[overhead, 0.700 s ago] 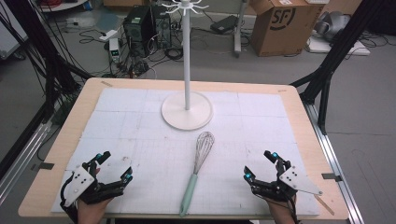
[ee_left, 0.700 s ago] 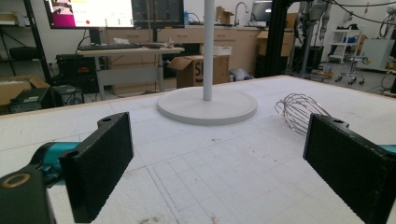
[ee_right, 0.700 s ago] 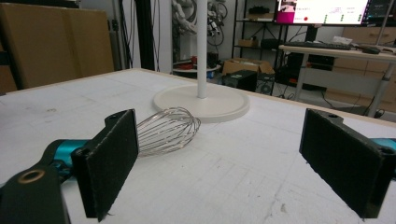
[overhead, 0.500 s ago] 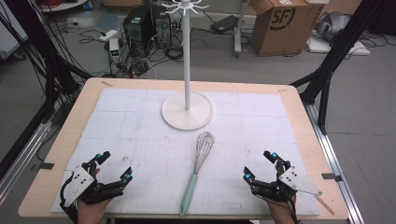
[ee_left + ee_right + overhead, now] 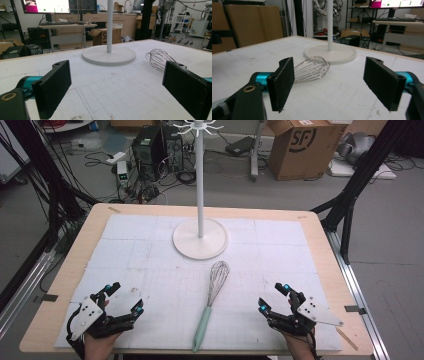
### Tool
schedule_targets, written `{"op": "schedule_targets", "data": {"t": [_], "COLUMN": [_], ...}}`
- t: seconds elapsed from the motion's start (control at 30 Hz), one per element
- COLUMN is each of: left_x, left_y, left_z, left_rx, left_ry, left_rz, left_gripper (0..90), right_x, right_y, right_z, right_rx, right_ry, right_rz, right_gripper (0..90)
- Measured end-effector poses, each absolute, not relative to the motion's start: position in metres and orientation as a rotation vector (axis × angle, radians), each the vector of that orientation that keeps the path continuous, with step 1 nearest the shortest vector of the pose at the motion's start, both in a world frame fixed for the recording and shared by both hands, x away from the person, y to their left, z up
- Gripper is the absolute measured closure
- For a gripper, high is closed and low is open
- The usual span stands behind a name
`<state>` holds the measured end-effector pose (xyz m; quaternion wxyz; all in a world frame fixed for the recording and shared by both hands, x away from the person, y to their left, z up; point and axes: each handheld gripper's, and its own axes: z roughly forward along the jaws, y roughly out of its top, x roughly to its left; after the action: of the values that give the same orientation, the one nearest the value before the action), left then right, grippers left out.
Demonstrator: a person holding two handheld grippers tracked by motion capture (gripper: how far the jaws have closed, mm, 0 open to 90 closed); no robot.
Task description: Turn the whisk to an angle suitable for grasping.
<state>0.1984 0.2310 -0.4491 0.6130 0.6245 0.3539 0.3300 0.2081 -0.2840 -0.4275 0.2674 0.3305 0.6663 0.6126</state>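
A whisk [image 5: 211, 300] with a wire head and a pale green handle lies on the white mat, handle toward the front edge. Its wire head [image 5: 158, 59] shows in the left gripper view and sits behind the left jaw as the whisk head [image 5: 311, 68] in the right gripper view. A white hook stand [image 5: 200, 236] with a round base rises behind it; the base [image 5: 109, 55] and the stand base [image 5: 331, 53] show in the gripper views. My left gripper [image 5: 124, 299] rests open at the front left, empty. My right gripper [image 5: 274, 297] rests open at the front right, empty.
The white gridded mat [image 5: 150, 260] covers a wooden table [image 5: 330, 255]. Behind the table are cables, a computer tower [image 5: 150, 147] and a cardboard box [image 5: 300, 145] on the floor. Black frame posts [image 5: 350, 195] stand at the right.
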Motion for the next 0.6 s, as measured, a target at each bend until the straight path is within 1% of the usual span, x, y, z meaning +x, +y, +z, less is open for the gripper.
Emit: {"op": "schedule_targets", "data": {"t": [0.03,0.07,0.13,0.3,0.37,0.4,0.57,0.6], "left_x": [0.199,0.199,0.199,0.199,0.199,0.199,0.199,0.199], "left_y": [0.231,0.231,0.232,0.232,0.232,0.232,0.232,0.232], "left_z": [-0.449,-0.45,-0.45,-0.45,-0.45,-0.45,-0.451,-0.451], "left_rx": [1.435,1.434,1.436,1.439,1.434,1.435,1.439,1.44], "left_ry": [0.82,0.823,0.825,0.825,0.83,0.83,0.83,0.83], "left_rz": [0.758,0.758,0.759,0.759,0.758,0.758,0.753,0.751], "left_gripper": [8.9,8.9,8.9,8.9,8.9,8.9,9.1,9.1], "right_x": [0.208,0.208,0.209,0.214,0.216,0.216,0.22,0.22], "right_y": [-0.284,-0.284,-0.284,-0.276,-0.272,-0.272,-0.261,-0.261], "right_z": [-0.427,-0.427,-0.425,-0.423,-0.423,-0.423,-0.422,-0.422], "right_rx": [0.89,0.89,0.884,0.838,0.818,0.818,0.769,0.769], "right_ry": [1.804,1.804,1.818,1.906,1.944,1.944,2.04,2.04], "right_rz": [1.658,1.658,1.669,1.657,1.649,1.649,1.648,1.648], "right_gripper": [31.7,31.7,35.1,47.9,51.0,51.0,63.2,63.2]}}
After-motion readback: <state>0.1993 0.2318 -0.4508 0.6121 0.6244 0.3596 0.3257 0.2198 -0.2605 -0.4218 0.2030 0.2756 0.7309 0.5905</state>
